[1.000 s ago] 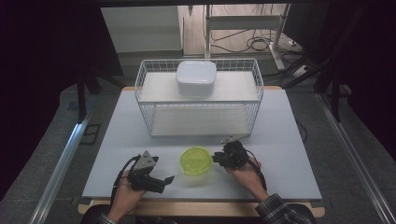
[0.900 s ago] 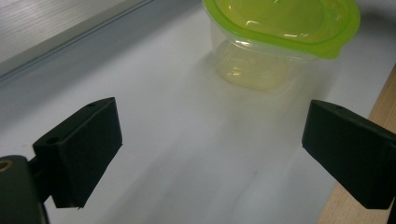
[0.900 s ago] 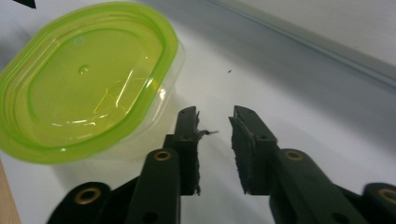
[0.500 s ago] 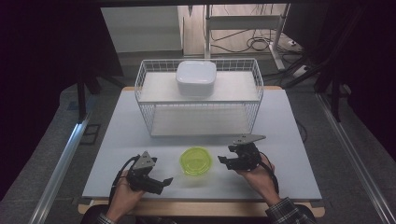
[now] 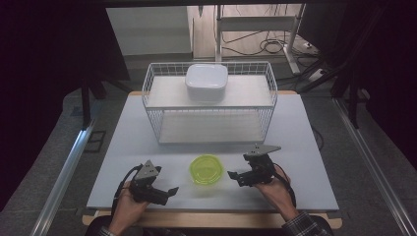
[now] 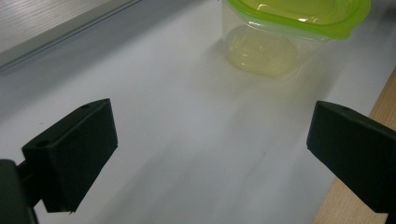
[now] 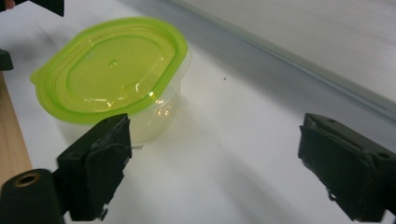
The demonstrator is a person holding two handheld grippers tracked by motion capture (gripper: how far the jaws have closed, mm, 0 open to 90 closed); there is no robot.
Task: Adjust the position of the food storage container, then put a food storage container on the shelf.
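A clear tub with a lime-green lid (image 5: 206, 169) stands on the white table near its front edge, between my two grippers. My left gripper (image 5: 167, 191) rests to the tub's left, open and empty; in the left gripper view (image 6: 210, 154) the tub (image 6: 280, 37) lies ahead, beyond the jaws. My right gripper (image 5: 235, 178) is just right of the tub and apart from it. Its jaws have just been opening and stand wide in the right gripper view (image 7: 219, 163), nothing between them, with the tub (image 7: 112, 74) ahead to the left.
A white wire rack (image 5: 152, 105) stands across the middle of the table, with a white lidded box (image 5: 206, 81) on its upper shelf. The table's wooden front edge (image 5: 211, 219) runs just behind both hands. Bare tabletop (image 5: 305, 142) lies right of the rack.
The right gripper was shut at the tub's right rim; its jaws have opened and it has drawn back to the right, leaving the tub standing. The left gripper has stayed put.
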